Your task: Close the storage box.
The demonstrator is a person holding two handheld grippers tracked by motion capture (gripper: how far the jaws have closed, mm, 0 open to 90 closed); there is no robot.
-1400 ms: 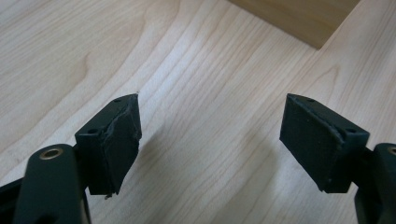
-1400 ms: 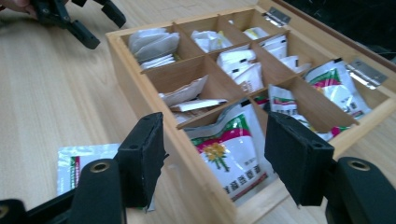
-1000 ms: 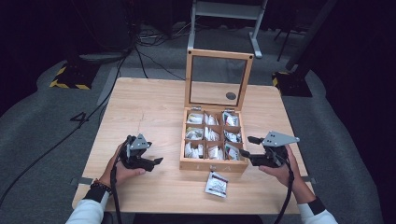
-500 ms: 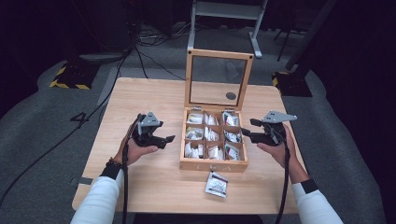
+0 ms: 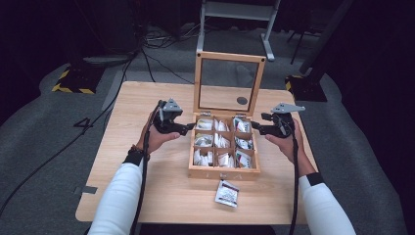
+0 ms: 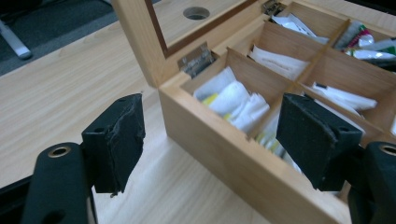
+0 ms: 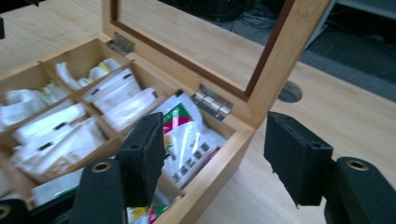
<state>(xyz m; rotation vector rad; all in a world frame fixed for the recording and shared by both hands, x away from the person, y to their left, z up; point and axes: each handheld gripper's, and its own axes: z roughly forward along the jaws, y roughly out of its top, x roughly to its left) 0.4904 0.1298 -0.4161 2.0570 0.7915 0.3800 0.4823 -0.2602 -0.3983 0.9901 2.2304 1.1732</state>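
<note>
Both my hands have moved up the table since the first earlier picture. My left gripper (image 5: 190,129) went from the near left corner of the wooden tea box (image 5: 224,172) to its far left corner, jaws closing slightly, nothing between the pads. My right gripper (image 5: 256,128) went likewise to the far right corner.

box (image 5: 223,171): pale matt wood | hinge (image 7: 212,102): shiny metal | sachets (image 5: 219,141): glossy paper | table (image 5: 147,196): smooth wood
</note>
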